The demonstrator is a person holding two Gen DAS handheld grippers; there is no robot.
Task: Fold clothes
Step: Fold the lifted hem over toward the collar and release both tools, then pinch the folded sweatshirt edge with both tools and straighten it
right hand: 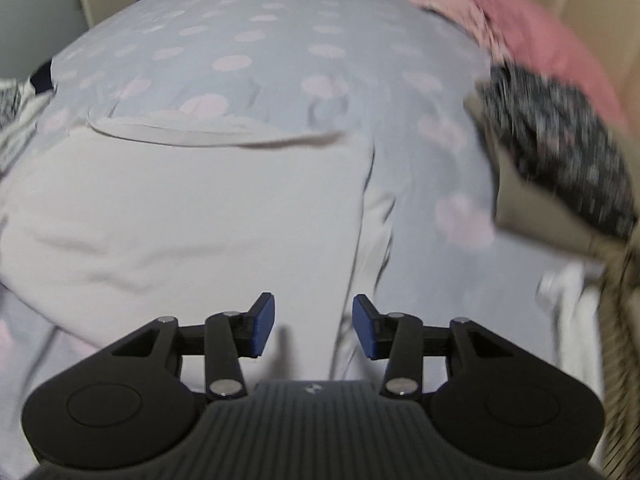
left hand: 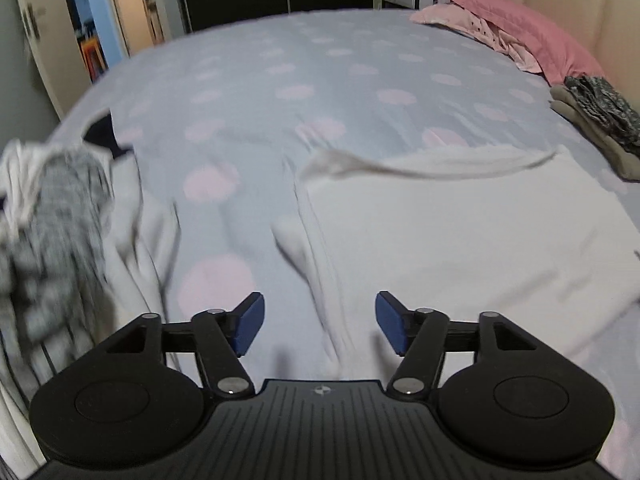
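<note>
Left gripper (left hand: 320, 324) hovers with its blue fingers (left hand: 251, 322) spread wide, nothing between them, just above the left edge of the white garment (left hand: 460, 232). Right gripper (right hand: 314, 326) too: fingers (right hand: 264, 326) apart and empty, over the garment's (right hand: 192, 216) right edge. The garment lies flat on the near side of the bed (left hand: 320, 80), its far hem turned up. At the bed's left edge sits a blurred heap (left hand: 52, 216), probably unfolded clothes. Toward the right edge, a folded stack (left hand: 600, 120) rests beside the pink pillows (left hand: 540, 36).
</note>
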